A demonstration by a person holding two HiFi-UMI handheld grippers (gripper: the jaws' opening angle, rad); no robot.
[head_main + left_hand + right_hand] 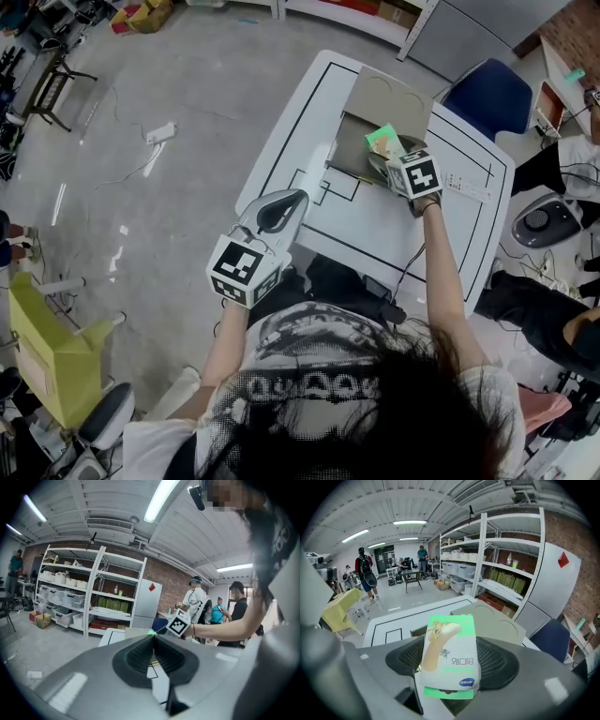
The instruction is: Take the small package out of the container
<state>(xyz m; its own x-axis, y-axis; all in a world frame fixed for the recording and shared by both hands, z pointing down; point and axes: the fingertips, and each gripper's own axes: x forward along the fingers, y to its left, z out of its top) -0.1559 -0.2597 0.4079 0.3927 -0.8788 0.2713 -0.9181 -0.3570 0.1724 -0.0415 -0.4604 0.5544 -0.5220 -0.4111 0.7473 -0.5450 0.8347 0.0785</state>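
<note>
The small green-and-white package (383,142) (450,656) is clamped upright between the jaws of my right gripper (387,161) (450,645), which is shut on it. It hangs just above the open cardboard container (349,150) (487,616) at the far end of the white table (375,230); the container's lid (389,98) leans back. My left gripper (290,200) (153,637) is shut on nothing, over the table's near left edge, away from the container. In the left gripper view the right gripper's marker cube (179,624) shows ahead.
A blue chair (489,94) stands behind the table's far right corner. People sit and stand to the right (553,309). A yellow box (49,356) and a power strip (161,133) are on the floor to the left. Shelving (506,573) lines the wall.
</note>
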